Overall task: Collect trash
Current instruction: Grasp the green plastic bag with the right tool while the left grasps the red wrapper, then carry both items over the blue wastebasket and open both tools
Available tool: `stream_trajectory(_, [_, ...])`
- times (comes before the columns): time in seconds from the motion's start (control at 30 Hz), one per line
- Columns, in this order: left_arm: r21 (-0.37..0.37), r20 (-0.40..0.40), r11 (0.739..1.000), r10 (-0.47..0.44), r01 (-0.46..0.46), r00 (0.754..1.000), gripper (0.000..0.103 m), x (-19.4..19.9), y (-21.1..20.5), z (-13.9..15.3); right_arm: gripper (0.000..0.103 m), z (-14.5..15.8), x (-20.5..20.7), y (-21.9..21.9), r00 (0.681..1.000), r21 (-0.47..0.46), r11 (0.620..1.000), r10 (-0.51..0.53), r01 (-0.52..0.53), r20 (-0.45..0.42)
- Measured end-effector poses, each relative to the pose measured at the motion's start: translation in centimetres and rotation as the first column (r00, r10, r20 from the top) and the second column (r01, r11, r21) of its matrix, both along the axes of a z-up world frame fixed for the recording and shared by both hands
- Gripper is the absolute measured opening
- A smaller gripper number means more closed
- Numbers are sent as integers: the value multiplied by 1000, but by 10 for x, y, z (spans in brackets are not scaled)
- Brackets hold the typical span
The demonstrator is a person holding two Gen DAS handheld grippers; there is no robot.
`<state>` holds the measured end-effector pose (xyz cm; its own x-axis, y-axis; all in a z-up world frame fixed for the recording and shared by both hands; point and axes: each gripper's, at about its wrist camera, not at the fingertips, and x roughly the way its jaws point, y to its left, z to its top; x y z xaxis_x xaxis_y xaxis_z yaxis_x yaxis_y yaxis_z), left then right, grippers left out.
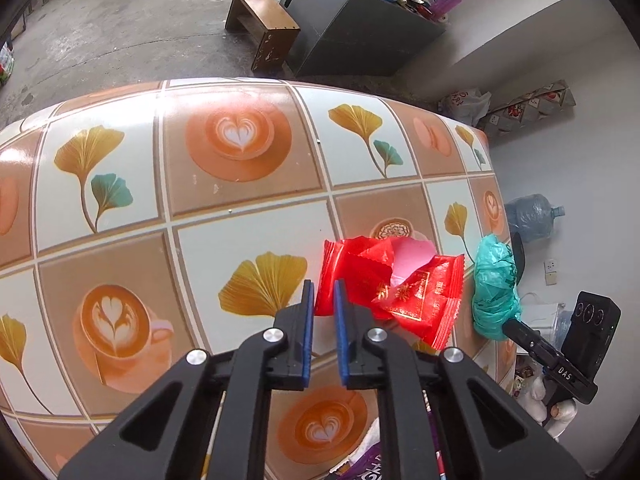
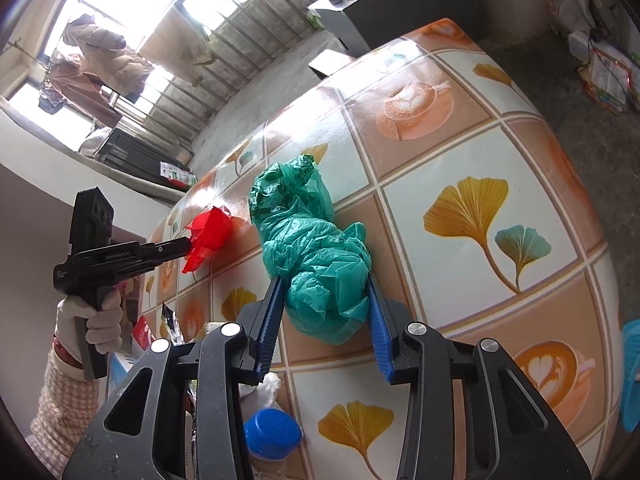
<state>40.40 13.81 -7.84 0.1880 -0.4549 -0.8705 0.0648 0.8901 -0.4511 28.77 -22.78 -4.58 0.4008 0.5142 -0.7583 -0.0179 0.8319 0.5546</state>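
Left tool [image 1: 323, 294] pinched nearly closed; right tool [image 2: 326, 300] half-closed, both angled downward.

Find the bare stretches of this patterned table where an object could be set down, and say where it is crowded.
Free: the broad far half of the patterned table, beyond the crumpled red snack wrappers, and the stretch right of the crumpled green plastic bag in the right wrist view. Crowded: the near edge, where wrappers, bag, left gripper and right gripper gather.

Bright daylight from barred window [image 2: 168, 40], blown-out panes, glare on glossy tablecloth [image 1: 224, 92], heavy fisheye bending, dark corners
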Motion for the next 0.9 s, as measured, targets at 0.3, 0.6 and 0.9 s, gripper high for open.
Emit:
stream_trajectory(0.3, [-25,74,1000,-9,11,997,7,-10,-3,28,33,10,-7,-8,999,20,1000,-23,22,29])
stream_trajectory(0.6, [-54,199,998,-18,30,980,7,-34,-11,83,32,36,-31,-31,992,55,995,-87,82,95])
stream_trajectory(0.9, [-46,369,993,-86,111,925,7,-84,-37,152,33,71,-82,-74,954,102,975,-214,196,210])
